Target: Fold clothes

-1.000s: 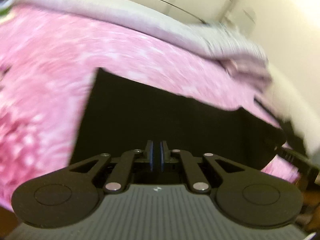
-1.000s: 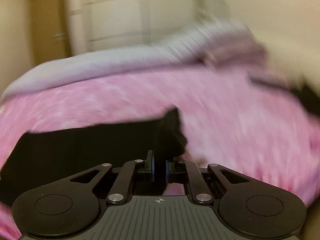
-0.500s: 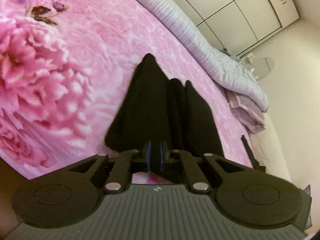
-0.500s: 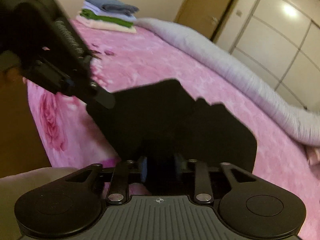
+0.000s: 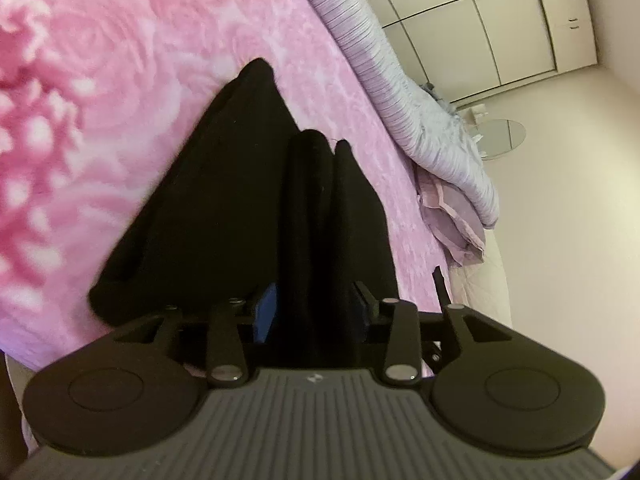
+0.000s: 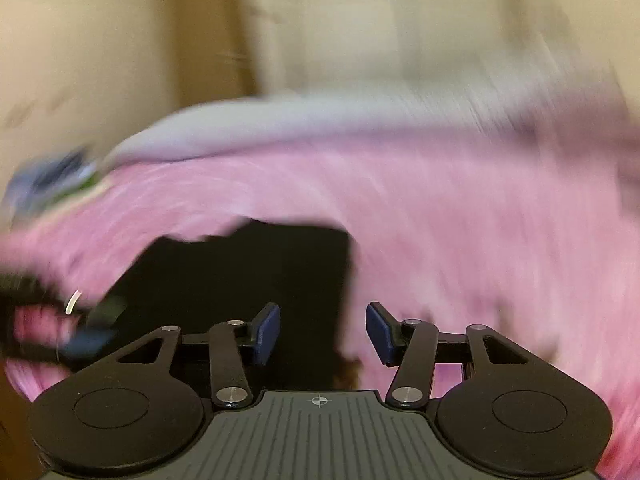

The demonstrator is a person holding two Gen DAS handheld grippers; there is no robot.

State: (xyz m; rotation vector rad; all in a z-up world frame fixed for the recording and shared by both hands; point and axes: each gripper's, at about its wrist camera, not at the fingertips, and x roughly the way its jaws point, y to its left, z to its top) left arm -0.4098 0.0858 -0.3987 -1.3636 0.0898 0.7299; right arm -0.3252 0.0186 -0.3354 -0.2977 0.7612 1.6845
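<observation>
The folded garment (image 5: 248,200) is plain black. The bedspread (image 5: 132,60) under it is pink, printed with big roses. The rolled duvet (image 5: 404,92) is pale lilac-grey with thin dark stripes. The wardrobe doors (image 5: 516,24) are cream. The gripper pads (image 6: 267,334) are blue.

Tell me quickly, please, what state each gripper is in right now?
Left gripper: fingers just opened, black garment lying loose between them.
Right gripper: fingers just opened, gripping nothing.
</observation>
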